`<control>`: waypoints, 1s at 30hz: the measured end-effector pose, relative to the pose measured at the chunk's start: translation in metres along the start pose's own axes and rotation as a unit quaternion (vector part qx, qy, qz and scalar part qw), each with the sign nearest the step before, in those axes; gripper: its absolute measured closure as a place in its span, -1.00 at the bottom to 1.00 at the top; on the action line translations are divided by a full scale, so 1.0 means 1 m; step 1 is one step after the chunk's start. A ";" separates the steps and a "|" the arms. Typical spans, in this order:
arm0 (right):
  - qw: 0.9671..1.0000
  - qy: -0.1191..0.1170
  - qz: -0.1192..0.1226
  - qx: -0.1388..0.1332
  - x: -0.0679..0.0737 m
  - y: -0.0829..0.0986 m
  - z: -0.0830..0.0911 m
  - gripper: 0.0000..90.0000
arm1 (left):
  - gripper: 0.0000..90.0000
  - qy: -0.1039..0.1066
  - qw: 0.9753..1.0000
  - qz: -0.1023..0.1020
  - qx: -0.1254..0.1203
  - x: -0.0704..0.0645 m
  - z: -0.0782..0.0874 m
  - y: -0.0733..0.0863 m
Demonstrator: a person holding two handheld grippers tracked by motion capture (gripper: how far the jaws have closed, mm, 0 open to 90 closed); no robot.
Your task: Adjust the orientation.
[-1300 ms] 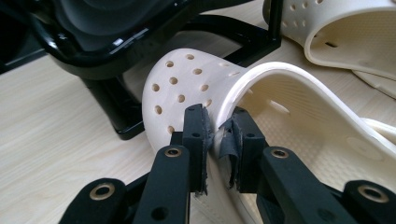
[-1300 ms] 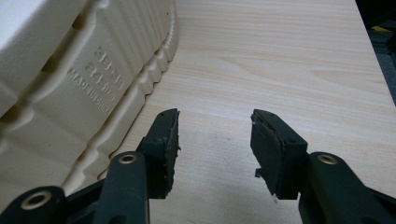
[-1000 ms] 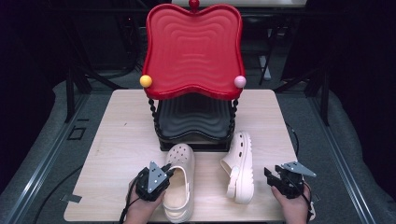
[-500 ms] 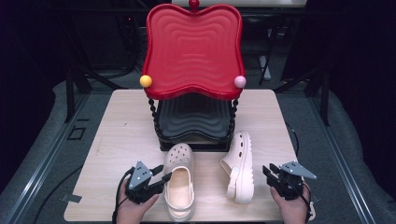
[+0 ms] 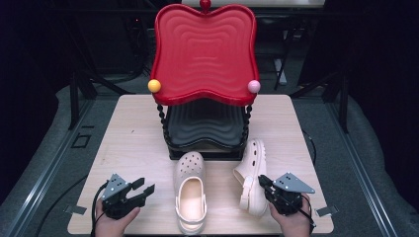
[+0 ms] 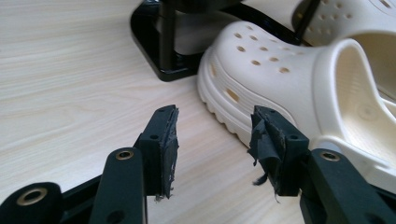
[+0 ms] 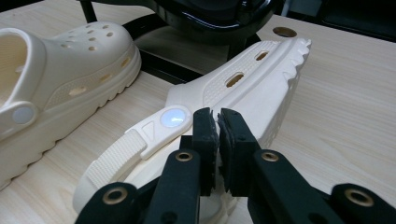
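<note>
No readable text, label, brand, number or sign stands on anything here; the round strap rivet (image 7: pixel 173 116) on the tipped clog is blank.

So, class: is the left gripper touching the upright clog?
Apart. In the left gripper view, the left gripper has its jaws open with bare table showing between them and the upright clog; the high view shows the same gap.
</note>
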State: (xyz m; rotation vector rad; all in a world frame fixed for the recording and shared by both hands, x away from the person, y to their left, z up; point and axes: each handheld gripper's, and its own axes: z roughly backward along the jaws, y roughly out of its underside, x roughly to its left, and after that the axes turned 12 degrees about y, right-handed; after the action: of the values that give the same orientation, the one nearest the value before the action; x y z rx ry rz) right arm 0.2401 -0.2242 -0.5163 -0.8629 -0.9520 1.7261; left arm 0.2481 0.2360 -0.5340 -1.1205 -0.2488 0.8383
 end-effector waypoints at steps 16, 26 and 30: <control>0.999 0.021 -0.033 0.002 -0.025 0.009 0.010 0.89 | 0.05 -0.023 0.999 0.025 0.003 0.013 0.002 0.008; 0.993 0.069 -0.089 0.041 -0.063 0.026 0.007 0.87 | 0.02 -0.018 1.000 0.024 0.007 0.011 -0.002 0.009; 0.987 0.092 -0.102 0.084 -0.081 0.039 -0.002 0.87 | 0.02 -0.017 1.000 0.021 0.010 0.010 -0.002 0.008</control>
State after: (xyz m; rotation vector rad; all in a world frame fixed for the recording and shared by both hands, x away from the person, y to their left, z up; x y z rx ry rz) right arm 0.2509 -0.3102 -0.5417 -0.7711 -0.7329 1.5003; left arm 0.2521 0.2431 -0.5443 -1.0969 -0.2448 0.8968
